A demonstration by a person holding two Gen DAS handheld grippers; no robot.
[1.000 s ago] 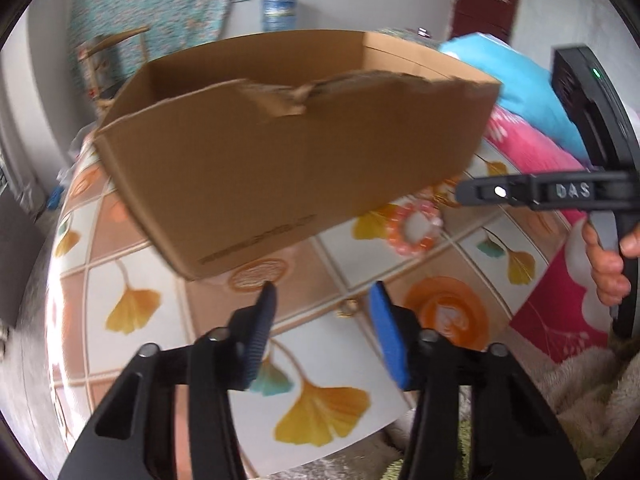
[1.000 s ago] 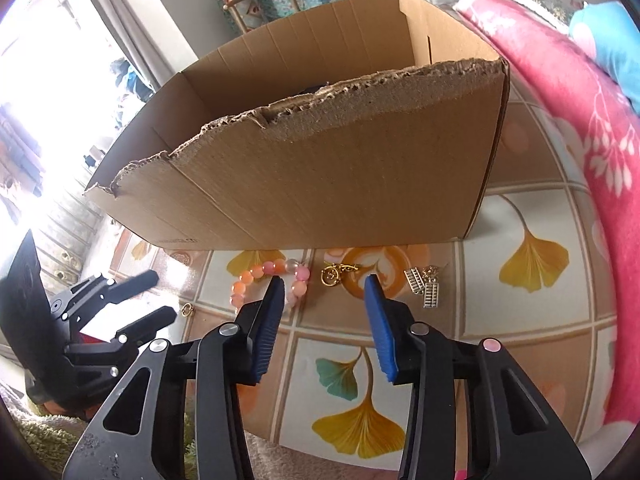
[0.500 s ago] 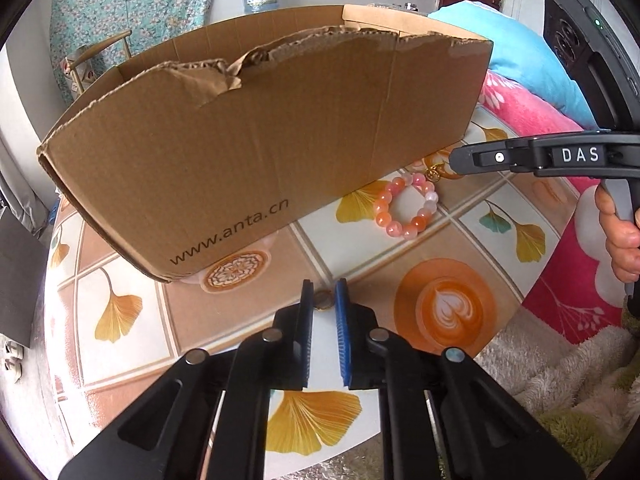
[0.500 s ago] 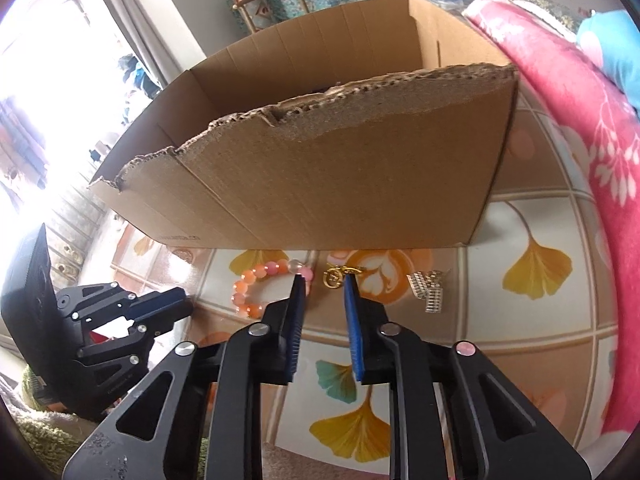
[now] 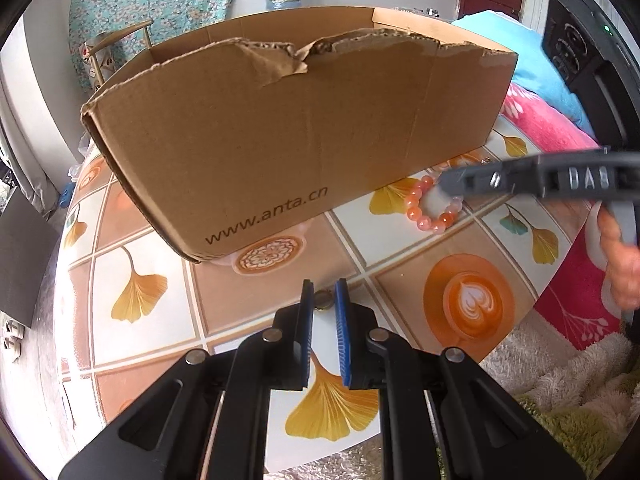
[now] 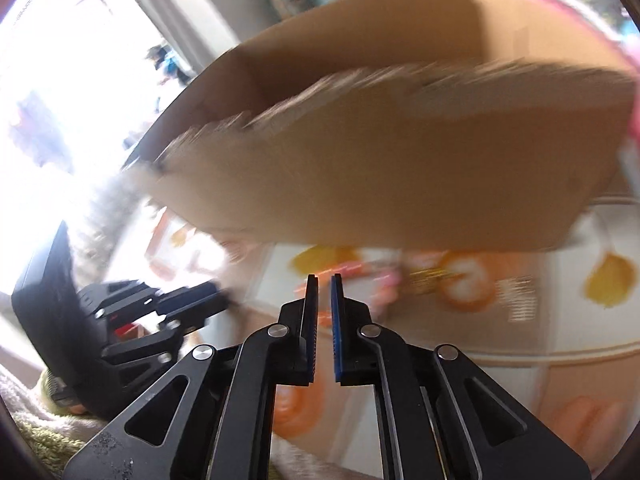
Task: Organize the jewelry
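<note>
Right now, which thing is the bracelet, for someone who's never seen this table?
Find the big cardboard box on the tiled table. Just in front of its right end lies the bracelet, a loop of round orange and pink beads, the only beaded ring there.

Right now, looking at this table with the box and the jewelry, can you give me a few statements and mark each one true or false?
1. The cardboard box has a torn top edge. True.
2. The bead bracelet lies inside the box. False: it lies on the tablecloth in front of the box.
3. The left gripper has its fingers spread wide. False: they are drawn close together around a small gold ring.
4. The box carries printed web-address lettering on its side. True.
5. The right gripper holds the bracelet. False: its fingers have just been closing and nothing shows between them.
</note>
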